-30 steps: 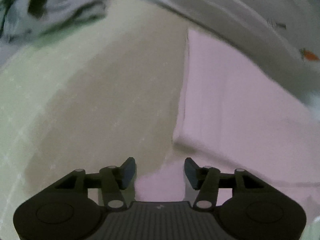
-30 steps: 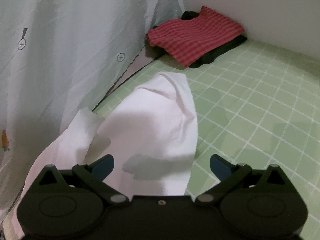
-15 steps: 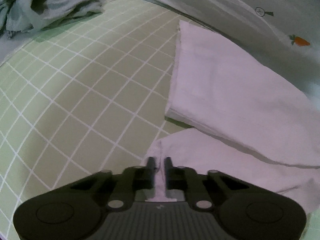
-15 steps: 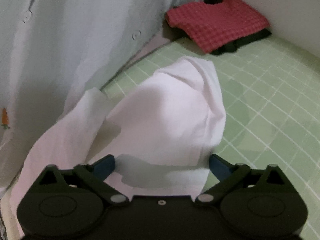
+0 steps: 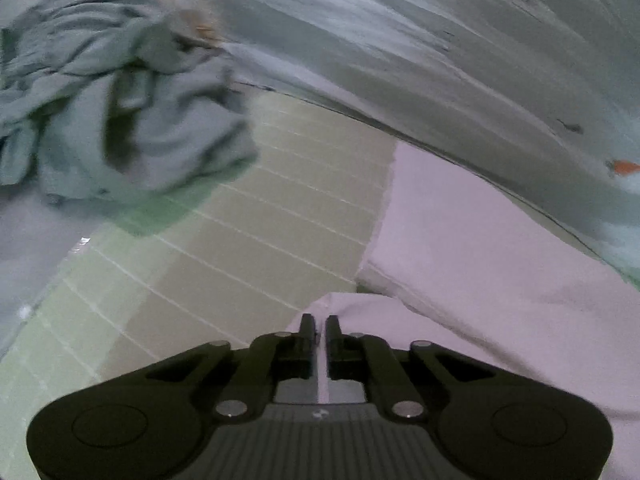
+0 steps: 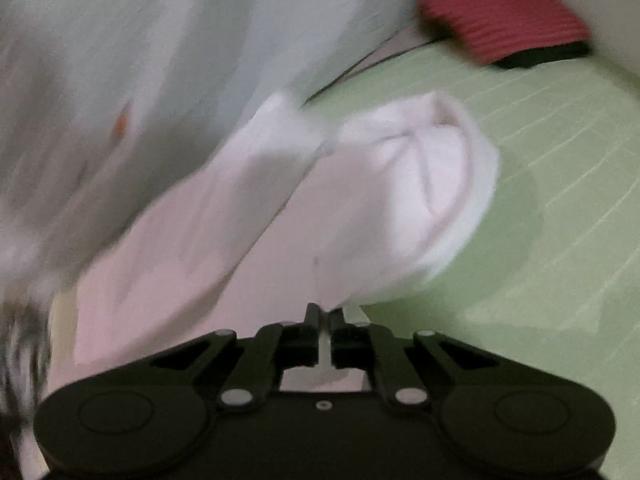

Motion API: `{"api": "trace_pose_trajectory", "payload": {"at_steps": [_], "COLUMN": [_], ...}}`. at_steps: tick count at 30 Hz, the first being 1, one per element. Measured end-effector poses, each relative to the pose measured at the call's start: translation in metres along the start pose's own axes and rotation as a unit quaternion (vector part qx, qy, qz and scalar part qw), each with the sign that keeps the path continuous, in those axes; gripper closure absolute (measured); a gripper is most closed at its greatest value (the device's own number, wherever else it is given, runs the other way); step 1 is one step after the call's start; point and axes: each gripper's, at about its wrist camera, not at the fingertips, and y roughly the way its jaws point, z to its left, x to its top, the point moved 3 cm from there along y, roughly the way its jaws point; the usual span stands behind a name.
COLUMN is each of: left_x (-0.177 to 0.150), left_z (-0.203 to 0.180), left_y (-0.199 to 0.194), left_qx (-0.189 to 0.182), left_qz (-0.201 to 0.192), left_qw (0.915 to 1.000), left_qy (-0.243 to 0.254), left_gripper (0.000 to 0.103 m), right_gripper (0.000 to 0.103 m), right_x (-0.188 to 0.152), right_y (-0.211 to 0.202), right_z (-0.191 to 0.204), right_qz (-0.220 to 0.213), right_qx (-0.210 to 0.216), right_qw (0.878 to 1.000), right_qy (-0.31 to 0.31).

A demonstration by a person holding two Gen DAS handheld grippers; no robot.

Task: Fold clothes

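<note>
A white garment [image 5: 480, 260] lies on a green checked sheet [image 5: 240, 260]. In the left wrist view a lower corner of it rises into my left gripper [image 5: 320, 322]. Its jaws stand almost together with a thin strip of white cloth pinched between them, and they are opening slightly. The right wrist view shows the same white garment [image 6: 380, 200] bunched and lifted, with one rounded fold curling to the right. My right gripper [image 6: 324, 312] is shut on its near edge, where the cloth runs down between the fingers. Both views are blurred by motion.
A crumpled grey-green heap of clothes [image 5: 120, 100] lies at the upper left. A pale hanging cloth with small carrot prints [image 6: 140, 60] runs along the sheet's far side. A folded red checked garment [image 6: 500, 16] sits on something dark in the far corner.
The right jaws went from wide open to shut on the white garment's edge. The left gripper, which shut on the corner half a second ago, has lifted it, and the grey-green heap now looks nearer.
</note>
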Motion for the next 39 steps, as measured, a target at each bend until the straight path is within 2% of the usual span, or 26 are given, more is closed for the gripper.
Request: {"api": "trace_pose_trajectory", "payload": {"at_steps": [1,2,4,6,8,10,13,16,20,26,30,33,35,36,37,39], "left_x": [0.0,-0.007,-0.025,-0.05,-0.075,-0.098,-0.123,-0.137,-0.148,-0.159,-0.156,-0.153,-0.15,-0.148,-0.146,-0.139], "left_z": [0.005,0.007,0.01,0.014,0.017,0.02,0.023,0.019,0.014,0.001,-0.01,-0.015,-0.019,-0.022,-0.024,-0.026], "left_y": [-0.002,-0.004,-0.01,-0.016,-0.02,-0.024,-0.031,-0.036,-0.038,-0.033,-0.028,-0.023,-0.02,-0.02,-0.022,-0.022], "left_qx": [0.008,0.01,0.013,0.012,0.019,0.03,0.024,0.027,0.039,0.073,0.098,0.116,0.123,0.133,0.13,0.109], "left_qz": [0.004,0.01,0.025,0.043,0.064,0.082,0.097,0.097,0.1,0.094,0.09,0.091,0.089,0.084,0.075,0.07], "left_qw": [0.9999,0.9999,0.9996,0.999,0.9976,0.9957,0.9936,0.9931,0.9906,0.986,0.9829,0.9799,0.9808,0.9816,0.9836,0.9868], "left_qy": [-0.006,-0.005,0.0,-0.002,-0.014,-0.031,-0.052,-0.06,-0.085,-0.117,-0.128,-0.135,-0.122,-0.108,-0.1,-0.097], "left_gripper": [0.076,0.072,0.05,0.045,0.041,0.037,0.036,0.03,0.03,0.022,0.015,0.015,0.018,0.032,0.053,0.089], "right_gripper": [0.093,0.081,0.055,0.053,0.039,0.035,0.028,0.026,0.019,0.019,0.019,0.019,0.019,0.021,0.026,0.051], "right_x": [-0.015,-0.027,-0.038,-0.039,-0.034,-0.028,-0.015,0.004,0.042,0.104,0.131,0.142,0.142,0.142,0.141,0.14], "right_y": [-0.001,-0.001,-0.004,-0.012,-0.021,-0.027,-0.03,-0.03,-0.022,0.015,0.052,0.083,0.104,0.114,0.123,0.137], "right_z": [0.011,0.017,0.018,0.009,-0.005,-0.017,-0.031,-0.044,-0.053,-0.048,-0.041,-0.028,-0.021,-0.02,-0.02,-0.023], "right_qz": [0.006,0.007,0.009,-0.006,-0.031,-0.053,-0.074,-0.088,-0.106,-0.087,-0.053,-0.014,0.009,0.021,0.033,0.046], "right_qx": [0.0,-0.007,-0.021,-0.021,-0.03,-0.041,-0.06,-0.079,-0.099,-0.116,-0.093,-0.069,-0.077,-0.082,-0.086,-0.085], "right_qw": [1.0,1.0,1.0,1.0,0.997,0.994,0.99,0.989,0.988,0.989,0.988,0.982,0.974,0.972,0.97,0.971], "right_qy": [-0.018,-0.024,-0.015,0.017,0.059,0.087,0.103,0.092,0.054,-0.038,-0.108,-0.177,-0.212,-0.219,-0.225,-0.221]}}
